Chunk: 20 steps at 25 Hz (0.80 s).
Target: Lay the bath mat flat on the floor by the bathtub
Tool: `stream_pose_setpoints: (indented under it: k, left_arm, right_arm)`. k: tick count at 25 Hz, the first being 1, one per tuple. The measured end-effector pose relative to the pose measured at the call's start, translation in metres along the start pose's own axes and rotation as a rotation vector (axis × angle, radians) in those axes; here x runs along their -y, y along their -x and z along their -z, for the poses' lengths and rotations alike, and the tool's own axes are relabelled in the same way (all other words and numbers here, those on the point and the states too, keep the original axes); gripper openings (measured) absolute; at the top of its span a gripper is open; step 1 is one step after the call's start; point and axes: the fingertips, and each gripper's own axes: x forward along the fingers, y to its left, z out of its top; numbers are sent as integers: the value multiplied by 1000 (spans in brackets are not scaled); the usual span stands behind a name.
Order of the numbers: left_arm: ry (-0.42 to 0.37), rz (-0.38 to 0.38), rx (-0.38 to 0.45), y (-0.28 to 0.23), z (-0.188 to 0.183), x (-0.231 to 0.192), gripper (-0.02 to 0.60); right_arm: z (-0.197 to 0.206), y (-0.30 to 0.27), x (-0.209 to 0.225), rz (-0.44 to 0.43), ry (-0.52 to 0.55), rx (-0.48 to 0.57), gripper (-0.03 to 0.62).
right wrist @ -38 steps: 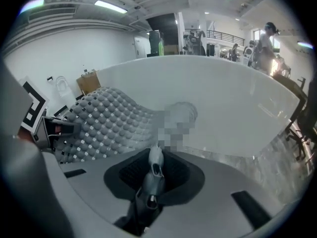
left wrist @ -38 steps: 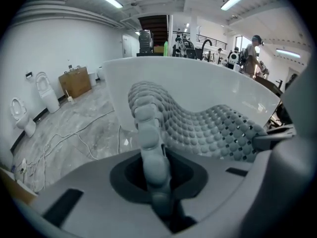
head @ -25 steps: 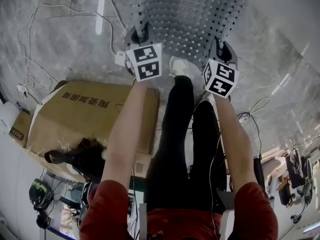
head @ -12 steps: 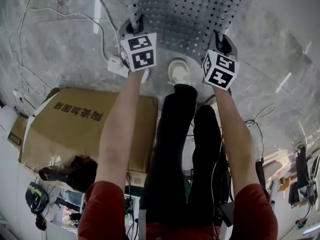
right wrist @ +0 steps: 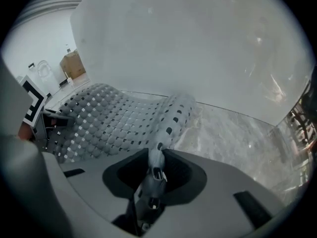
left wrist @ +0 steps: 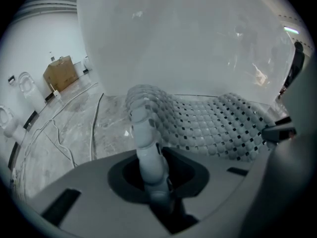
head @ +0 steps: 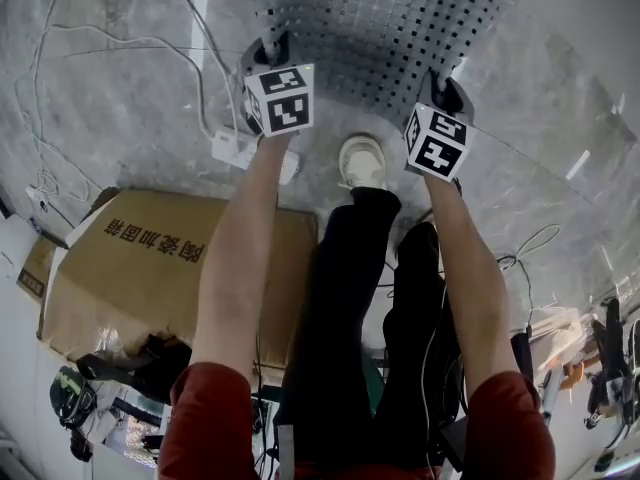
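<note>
Bath mat [head: 375, 28], grey and perforated, spread on marble floor [head: 120, 98] at foot of white bathtub [left wrist: 188, 38]. Long axis side to side along tub wall, far edge toward tub, near edge raised. Near corners pinched by left gripper [head: 268, 53] and right gripper [head: 447, 93], both pairs of jaws easing apart.

Your grey marbled floor [head: 120, 108] carries a cardboard box [head: 150, 268] at your left, with loose white cables [head: 60, 38] and a white power strip [head: 235, 150] beyond it. Your white shoe [head: 361, 160] stands there. The perforated bath mat [head: 370, 28] spreads beside the bathtub [left wrist: 188, 38].
</note>
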Motion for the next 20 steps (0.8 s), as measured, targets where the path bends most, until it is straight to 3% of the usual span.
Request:
stream_pose_setpoints:
  k: [10,20]
  left_arm:
    - [-15,-14,-91,-32,16,-21,150]
    - [33,11,-134,-45,27,-42,306]
  right_arm:
    - [26,-16,19,36,-67,-41,156]
    - [39,-26,32,48,-100,-84,242]
